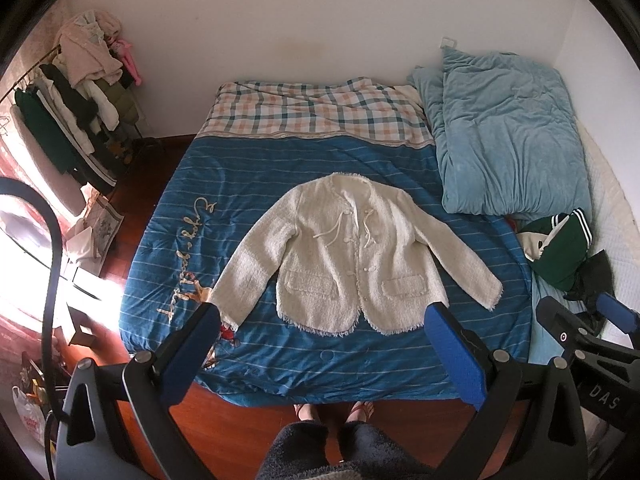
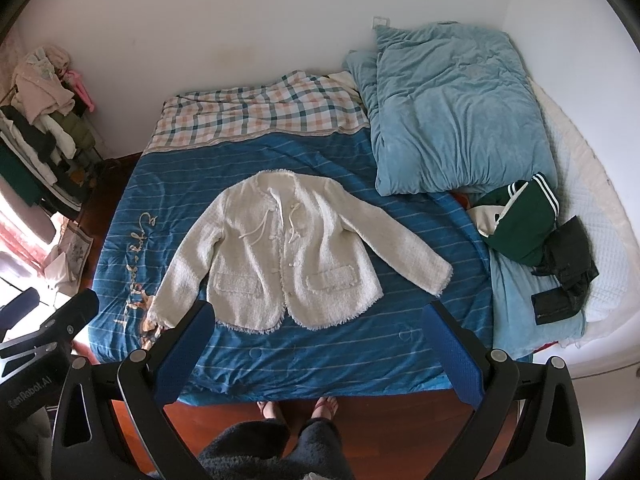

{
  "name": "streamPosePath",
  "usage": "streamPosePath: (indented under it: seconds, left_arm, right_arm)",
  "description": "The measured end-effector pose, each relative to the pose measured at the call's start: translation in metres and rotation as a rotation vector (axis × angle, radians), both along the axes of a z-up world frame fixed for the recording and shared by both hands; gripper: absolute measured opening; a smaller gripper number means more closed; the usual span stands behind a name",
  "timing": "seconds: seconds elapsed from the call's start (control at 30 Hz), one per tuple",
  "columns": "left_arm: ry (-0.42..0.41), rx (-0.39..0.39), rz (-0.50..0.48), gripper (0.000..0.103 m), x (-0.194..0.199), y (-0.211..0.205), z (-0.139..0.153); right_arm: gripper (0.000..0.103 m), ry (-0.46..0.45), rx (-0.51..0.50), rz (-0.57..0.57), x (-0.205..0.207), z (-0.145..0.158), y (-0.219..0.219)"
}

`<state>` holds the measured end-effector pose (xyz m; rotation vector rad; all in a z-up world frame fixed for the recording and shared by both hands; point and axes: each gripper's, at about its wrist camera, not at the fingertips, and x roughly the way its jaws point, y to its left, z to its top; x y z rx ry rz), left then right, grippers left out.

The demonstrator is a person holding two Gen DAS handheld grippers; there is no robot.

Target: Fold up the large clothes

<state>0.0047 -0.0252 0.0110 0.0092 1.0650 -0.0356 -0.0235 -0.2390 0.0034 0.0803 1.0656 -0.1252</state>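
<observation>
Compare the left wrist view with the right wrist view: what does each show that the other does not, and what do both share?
Only the left wrist view shows the black cable arcing at its left edge and the white plastic bag on the floor.

Only the right wrist view shows the black garment fully, down to its flat end on the light blue cloth.

Both show the cream jacket spread flat on the blue bedspread, the green garment, and an open claw: left claw, right claw.

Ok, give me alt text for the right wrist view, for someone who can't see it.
A cream tweed jacket lies flat, front up, sleeves spread, on a blue striped bedspread. The open right gripper hovers above the bed's near edge, empty. A light blue duvet and green garment sit to the right.
</observation>
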Motion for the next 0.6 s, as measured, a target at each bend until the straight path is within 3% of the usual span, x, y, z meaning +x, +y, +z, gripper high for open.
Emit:
streamPosePath:
  seconds: [0.4,0.6]
  left_arm:
    - [0.005,-0.003,-0.005,0.103,0.000,0.002,-0.004]
    - [-0.039,0.040,0.011,0.103,0.019,0.004,-0.024]
  right_arm:
    - [0.103,0.012,0.024,-0.016,-0.003,-0.018,0.005]
    - [0.103,0.013,0.224,-0.082,0.010,-0.046,-0.016]
